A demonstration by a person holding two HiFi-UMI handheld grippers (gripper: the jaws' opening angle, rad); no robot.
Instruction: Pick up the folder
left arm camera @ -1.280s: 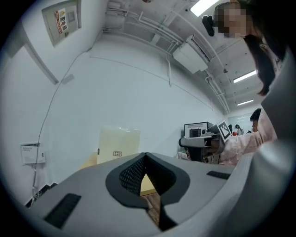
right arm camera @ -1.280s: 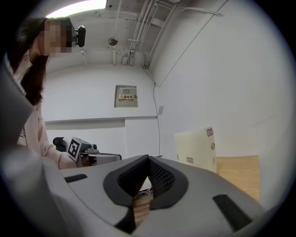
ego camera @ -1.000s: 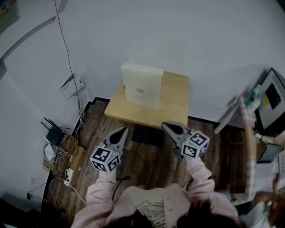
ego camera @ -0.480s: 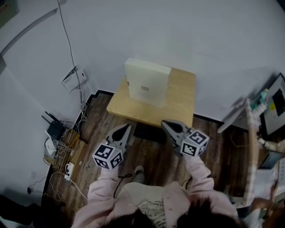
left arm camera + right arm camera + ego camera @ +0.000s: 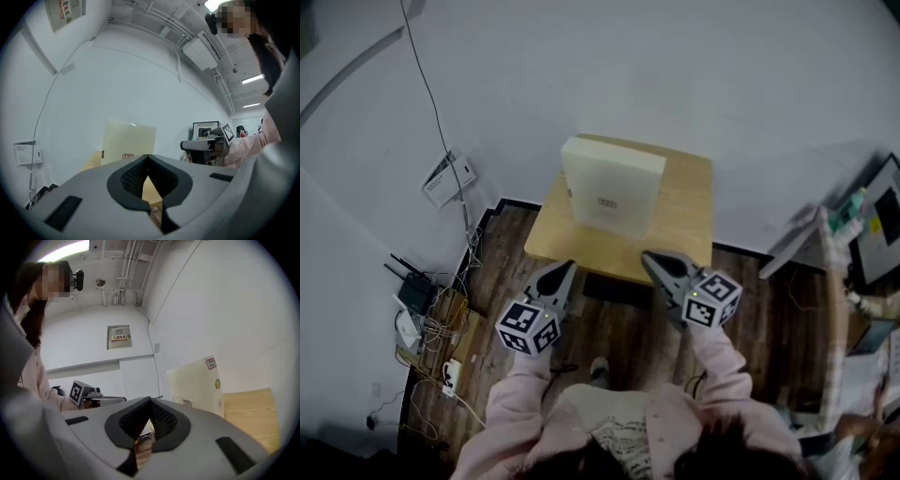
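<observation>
the folder is stood upright on the table, far left. the left gripper and right gripper are held clenched and empty, nearer. it is judged stiff, boxy, smooth: best clamped by its upright sides.

A small wooden counter stands against the white wall at the centre of the head view, on a dark plank floor. A dark flat thing lies on the floor below its front edge. At the upper left a thin cable runs down the wall past a white box. Lower left sit a black router, tangled cords and a power strip. A monitor shows at the right edge.
</observation>
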